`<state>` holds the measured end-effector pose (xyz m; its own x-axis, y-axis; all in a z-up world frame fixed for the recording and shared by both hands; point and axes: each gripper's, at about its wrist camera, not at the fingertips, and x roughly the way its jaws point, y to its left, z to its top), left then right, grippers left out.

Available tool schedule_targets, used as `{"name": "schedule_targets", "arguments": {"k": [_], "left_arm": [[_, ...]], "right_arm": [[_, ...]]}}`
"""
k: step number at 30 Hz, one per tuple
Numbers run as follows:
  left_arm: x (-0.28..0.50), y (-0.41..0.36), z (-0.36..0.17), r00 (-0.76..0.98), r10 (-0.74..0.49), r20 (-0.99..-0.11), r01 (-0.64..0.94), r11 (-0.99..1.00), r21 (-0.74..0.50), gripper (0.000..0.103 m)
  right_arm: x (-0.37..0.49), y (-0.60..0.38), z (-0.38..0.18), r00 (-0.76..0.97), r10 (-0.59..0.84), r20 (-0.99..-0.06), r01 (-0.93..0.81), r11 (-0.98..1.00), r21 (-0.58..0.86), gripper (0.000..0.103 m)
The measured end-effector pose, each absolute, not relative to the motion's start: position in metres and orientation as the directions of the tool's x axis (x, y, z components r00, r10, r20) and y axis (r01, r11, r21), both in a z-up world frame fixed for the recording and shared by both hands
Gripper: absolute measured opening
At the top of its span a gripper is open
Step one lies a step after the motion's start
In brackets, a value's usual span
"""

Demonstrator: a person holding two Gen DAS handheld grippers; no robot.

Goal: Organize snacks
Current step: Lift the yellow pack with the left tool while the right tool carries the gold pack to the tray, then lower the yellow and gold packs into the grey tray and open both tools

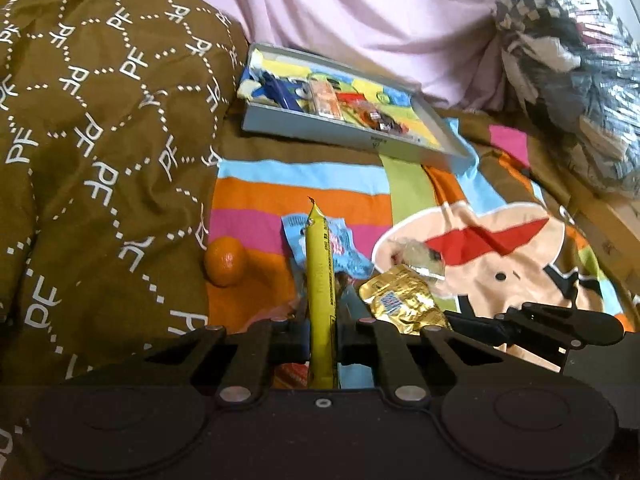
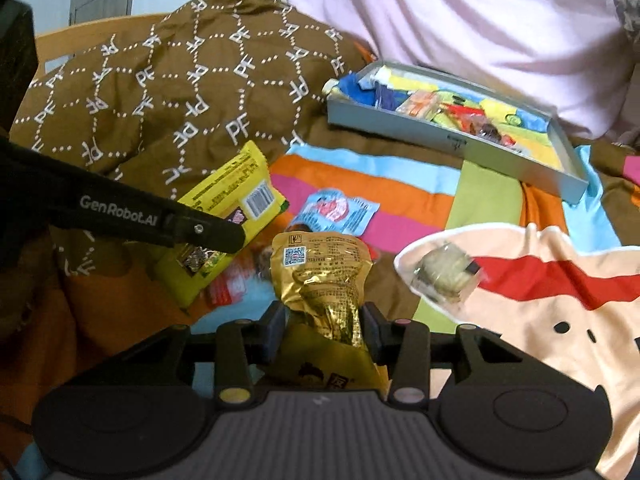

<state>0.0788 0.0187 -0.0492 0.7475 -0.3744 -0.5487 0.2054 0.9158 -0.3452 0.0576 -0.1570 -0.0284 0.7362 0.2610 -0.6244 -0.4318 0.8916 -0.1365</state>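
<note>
Both hands loaded, tray (image 1: 352,136) still well off, up the bed w/ snacks already inside. Left gripper (image 1: 324,320) has its fingers pinched narrow on the yellow packet (image 1: 320,280), held edge-on, most of it sticking out toward the tray. Right gripper (image 2: 324,320) fingers sit at mid width, clamped on the crumpled gold pouch (image 2: 320,276), which is on the near side of the tray, off to its right in the left view. Risks, as I judge them: yellow packet is thin & slick, grip near one end, so a quick swing could let it pivot or slide out short of the tray. Gold pouch is foil w/ a squashed neck; may creep out. The 2 grippers are close, could clash en route. Blue sachet (image 2: 340,212), clear-wrapped snack (image 2: 444,276) & orange (image 1: 226,260) lie near side of tray, could get knocked.
</note>
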Motion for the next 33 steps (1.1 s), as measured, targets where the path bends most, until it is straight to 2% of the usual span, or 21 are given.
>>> {"name": "schedule_targets", "arguments": {"k": [16,33], "left_arm": [[0.104,0.011,-0.004,0.819,-0.334,-0.467,0.209,0.931,-0.3,0.011],[0.276,-0.038,0.062,0.858,-0.294,-0.421,0.184,0.942,-0.282,0.011]], "right_arm": [[0.087,-0.189,0.023,0.789,0.307,-0.532,-0.43,0.895,-0.122,0.046],[0.252,-0.239,0.078,0.852,0.261,-0.454,-0.355,0.925,-0.135,0.046]]}}
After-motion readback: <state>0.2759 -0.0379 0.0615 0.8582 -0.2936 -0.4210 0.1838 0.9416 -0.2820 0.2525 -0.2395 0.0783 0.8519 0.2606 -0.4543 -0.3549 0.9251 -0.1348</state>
